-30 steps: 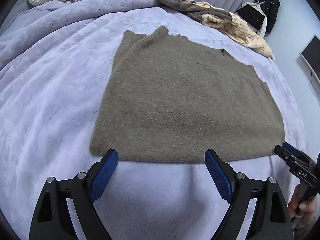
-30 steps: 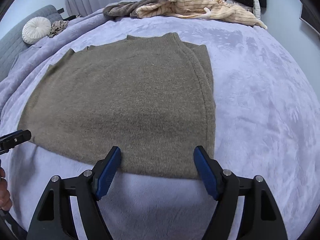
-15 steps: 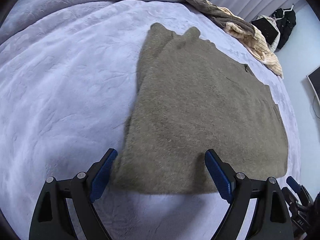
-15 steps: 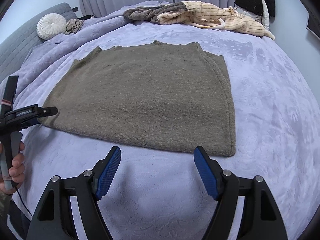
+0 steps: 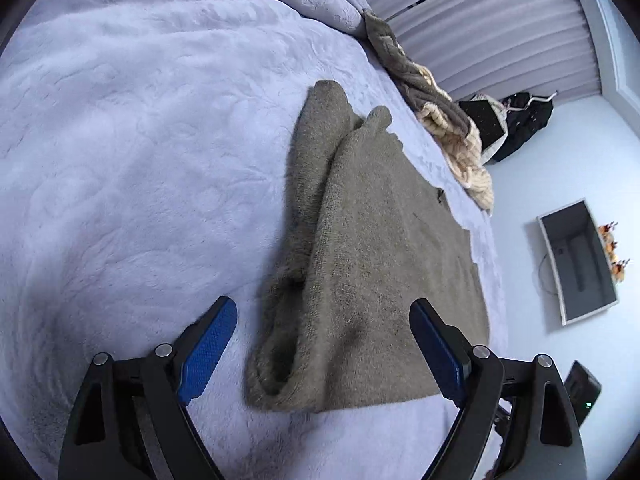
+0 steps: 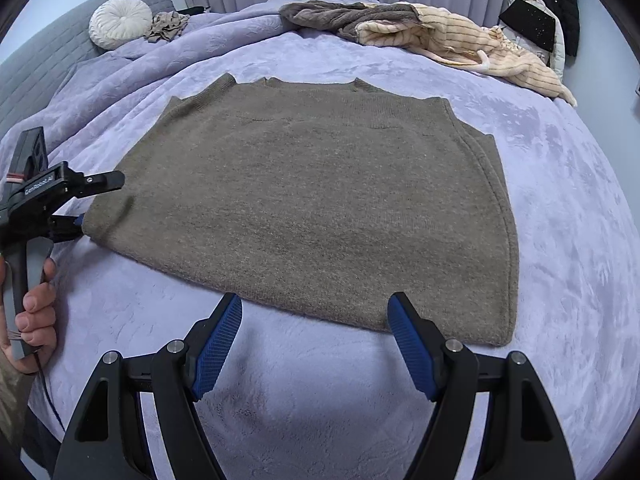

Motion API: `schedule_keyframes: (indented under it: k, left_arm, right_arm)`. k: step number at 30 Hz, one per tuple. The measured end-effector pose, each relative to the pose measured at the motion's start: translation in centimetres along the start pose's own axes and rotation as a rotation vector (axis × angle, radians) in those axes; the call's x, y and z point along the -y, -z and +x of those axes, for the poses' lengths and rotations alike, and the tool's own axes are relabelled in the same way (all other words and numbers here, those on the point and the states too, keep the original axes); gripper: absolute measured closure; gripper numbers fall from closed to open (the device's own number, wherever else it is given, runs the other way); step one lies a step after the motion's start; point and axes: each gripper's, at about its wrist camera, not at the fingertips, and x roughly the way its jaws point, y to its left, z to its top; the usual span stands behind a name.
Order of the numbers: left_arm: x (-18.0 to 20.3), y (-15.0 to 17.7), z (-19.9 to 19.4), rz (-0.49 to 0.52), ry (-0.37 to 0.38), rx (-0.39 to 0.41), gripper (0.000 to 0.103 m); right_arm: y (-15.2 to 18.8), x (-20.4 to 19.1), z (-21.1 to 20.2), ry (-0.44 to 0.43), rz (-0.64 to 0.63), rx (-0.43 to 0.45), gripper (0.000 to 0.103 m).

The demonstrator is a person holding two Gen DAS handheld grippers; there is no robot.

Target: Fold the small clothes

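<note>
Sweater [image 6: 316,200]: flat on bed [image 6: 568,240], sleeves tucked under | Change: left gripper [image 5: 324,344] swung to near-left hem corner, now straddling it; right gripper [image 6: 314,340] backed off hem | Jaws: both spread, empty | Assessment: corner pinch likely next.

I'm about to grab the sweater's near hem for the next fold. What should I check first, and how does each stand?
1. Left gripper open: ok.
2. Right gripper open: ok.
3. Olive sweater lies flat on the blanket: ok.
4. Near hem between the left gripper's pads: ok.
5. Near hem between the right gripper's pads: not ok, it lies just beyond them.
6. How many layers the hem has: cannot tell.
</note>
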Motion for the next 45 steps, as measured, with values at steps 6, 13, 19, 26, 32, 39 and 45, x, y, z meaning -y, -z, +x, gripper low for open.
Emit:
schedule_keyframes:
  k: [6, 13, 19, 26, 32, 39, 45]
  left_arm:
    - [0.9, -0.5, 1.8, 0.042, 0.006, -0.057, 0.014]
    - [5.0, 0.0, 4.9, 0.124, -0.058, -0.089, 0.073]
    - [4.8, 0.8, 4.6, 0.109, -0.053, -0.023, 0.075]
    - [5.9, 1.2, 4.8, 0.171, -0.123, 0.005, 0.076]
    - [6.4, 1.4, 5.0, 0.211, -0.154, 0.017, 0.076]
    - [6.4, 1.6, 5.2, 0.223, -0.15, 0.03, 0.076]
    - [6.4, 2.4, 5.0, 0.234, -0.165, 0.031, 0.076]
  right_arm:
    - [-0.1, -0.7, 0.6, -0.01, -0.012, -0.014, 0.025]
    - [-1.5, -1.0, 0.5, -0.026, -0.027, -0.015, 0.025]
    - [-8.7, -1.5, 1.5, -0.16, 0.0, -0.036, 0.024]
    - [-19.0, -8.3, 8.9, -0.295, -0.005, -0.172, 0.023]
    - [-23.5, -13.3, 15.7, -0.256, 0.018, -0.305, 0.023]
    - [-24.7, -18.4, 19.2, -0.153, -0.113, -0.404, 0.021]
    - [-23.6, -21.7, 20.7, -0.035, -0.277, -0.431, 0.014]
